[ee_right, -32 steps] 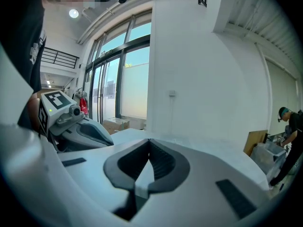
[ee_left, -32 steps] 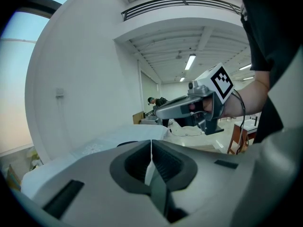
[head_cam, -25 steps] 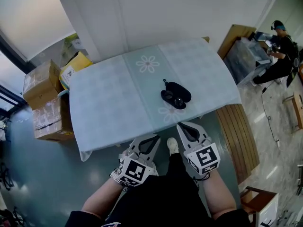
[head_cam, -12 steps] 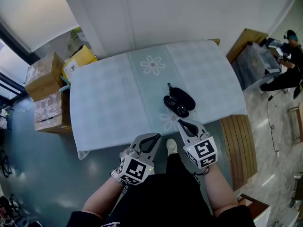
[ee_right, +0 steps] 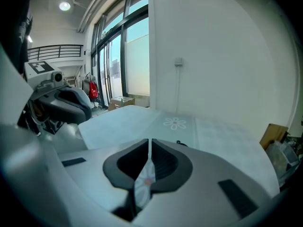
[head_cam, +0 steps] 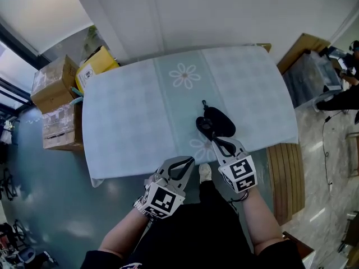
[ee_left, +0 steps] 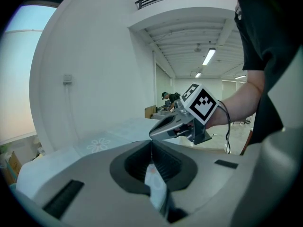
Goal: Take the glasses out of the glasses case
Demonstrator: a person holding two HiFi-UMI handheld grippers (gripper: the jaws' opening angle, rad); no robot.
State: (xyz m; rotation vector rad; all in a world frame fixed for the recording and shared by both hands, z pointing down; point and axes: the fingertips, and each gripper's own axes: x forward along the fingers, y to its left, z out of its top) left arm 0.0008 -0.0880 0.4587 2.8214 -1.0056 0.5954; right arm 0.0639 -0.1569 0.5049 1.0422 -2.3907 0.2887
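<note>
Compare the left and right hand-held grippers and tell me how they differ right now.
Reach: the right hand-held gripper extends over the table edge, its tips close to the black glasses case; the left hand-held gripper sits short of the table. Aim: the right points at the case; the left angles toward the right one. Shared: both have jaws together, holding nothing.

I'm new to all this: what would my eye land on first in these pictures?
First, the two grey tools with black-and-white square markers low in the head view: the left gripper and the right gripper, both with jaws together. Then the black glasses case near the front edge of the pale flowered table, just ahead of the right gripper. Cardboard boxes are piled on the floor at the left.
</note>
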